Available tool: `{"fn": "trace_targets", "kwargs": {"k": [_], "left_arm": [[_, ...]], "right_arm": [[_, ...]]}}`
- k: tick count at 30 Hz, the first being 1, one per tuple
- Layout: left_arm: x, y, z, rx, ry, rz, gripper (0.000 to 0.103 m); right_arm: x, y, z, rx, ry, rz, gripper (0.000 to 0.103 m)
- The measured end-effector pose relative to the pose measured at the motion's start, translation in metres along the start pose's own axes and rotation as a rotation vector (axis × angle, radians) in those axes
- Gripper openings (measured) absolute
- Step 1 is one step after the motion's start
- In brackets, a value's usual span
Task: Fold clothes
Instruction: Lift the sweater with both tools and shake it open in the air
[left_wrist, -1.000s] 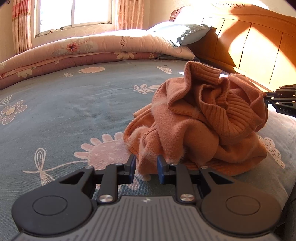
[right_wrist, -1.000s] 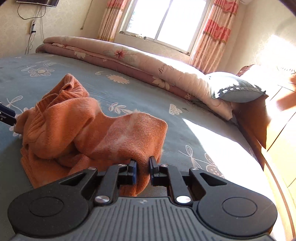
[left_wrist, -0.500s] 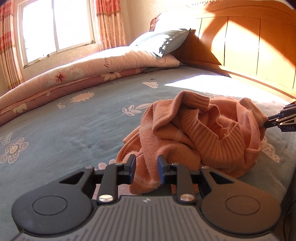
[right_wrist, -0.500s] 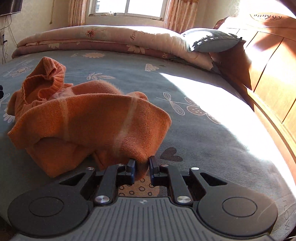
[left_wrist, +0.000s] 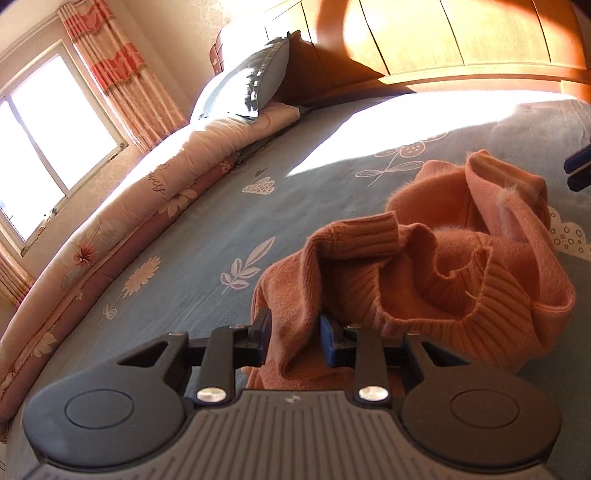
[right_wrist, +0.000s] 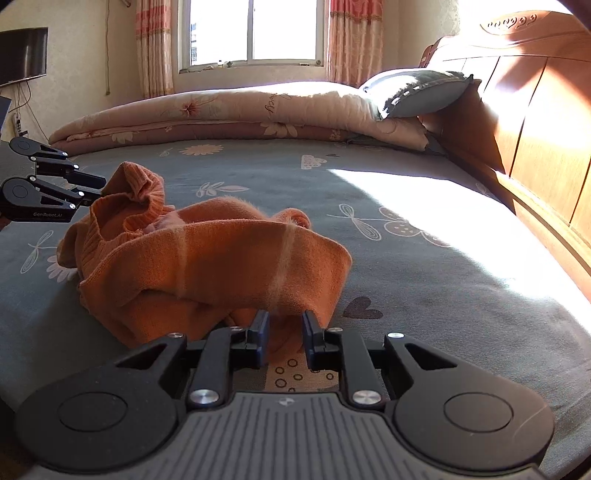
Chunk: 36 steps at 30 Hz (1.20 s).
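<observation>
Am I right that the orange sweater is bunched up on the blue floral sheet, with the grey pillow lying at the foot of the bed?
Not quite. The orange sweater is bunched on the blue floral sheet, but the grey pillow leans against the wooden headboard, on the end of the folded quilt. The right wrist view shows this.

Bed w/ grey-blue floral sheet (right_wrist: 424, 266), rolled floral quilt (right_wrist: 229, 107) along far edge, grey pillow (right_wrist: 417, 92) on quilt end against wooden headboard (right_wrist: 535, 122); window (right_wrist: 251, 29) w/ striped curtains (right_wrist: 153, 44), wall-mounted TV (right_wrist: 22, 55) at left.
</observation>
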<state>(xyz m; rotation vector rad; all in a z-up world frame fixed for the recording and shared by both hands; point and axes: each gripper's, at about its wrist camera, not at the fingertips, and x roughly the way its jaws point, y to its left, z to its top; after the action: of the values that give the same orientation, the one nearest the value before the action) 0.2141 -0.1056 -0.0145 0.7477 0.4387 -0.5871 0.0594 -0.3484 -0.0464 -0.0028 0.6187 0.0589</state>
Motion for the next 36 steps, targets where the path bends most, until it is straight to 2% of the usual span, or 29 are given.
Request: {"fn": "trace_targets", "kwargs": {"k": [6,8,11,12,15,18,22,24,30,34,36], "left_arm": [[0.028,-0.015,0.012,0.177,0.014,0.037,0.033],[0.036,-0.014,0.015,0.188,0.033,0.023,0.034],[0.035,-0.006,0.016,0.137,0.047,0.007,0.011],[0.031,-0.003,0.015,0.123,0.041,0.010,0.010],[0.009,0.010,0.006,0.047,0.007,0.043,0.008],[-0.020,0.027,-0.009,-0.055,-0.021,0.097,0.007],[-0.056,0.042,-0.035,-0.163,-0.022,0.152,0.007],[-0.069,0.047,-0.049,-0.209,-0.018,0.178,0.006],[-0.086,0.062,-0.091,-0.380,0.025,0.197,0.005],[-0.082,0.062,-0.104,-0.424,0.040,0.188,0.006],[-0.081,0.060,-0.106,-0.424,0.035,0.189,0.005]], "right_arm": [[0.005,0.001,-0.003,-0.005,-0.009,0.046,0.023],[0.004,0.005,0.000,-0.049,-0.024,0.067,0.023],[0.000,0.012,0.005,-0.138,-0.054,0.095,0.025],[-0.001,0.014,0.007,-0.168,-0.064,0.104,0.026],[-0.004,0.022,0.013,-0.259,-0.094,0.132,0.026],[-0.007,0.033,0.019,-0.401,-0.133,0.160,0.026],[-0.004,0.051,0.024,-0.590,-0.157,0.190,0.026],[-0.003,0.063,0.023,-0.703,-0.164,0.196,0.030],[0.003,0.091,0.015,-1.024,-0.147,0.205,0.050],[0.013,0.104,-0.001,-1.252,-0.101,0.204,0.052],[0.016,0.111,-0.009,-1.355,-0.125,0.179,0.052]]}}
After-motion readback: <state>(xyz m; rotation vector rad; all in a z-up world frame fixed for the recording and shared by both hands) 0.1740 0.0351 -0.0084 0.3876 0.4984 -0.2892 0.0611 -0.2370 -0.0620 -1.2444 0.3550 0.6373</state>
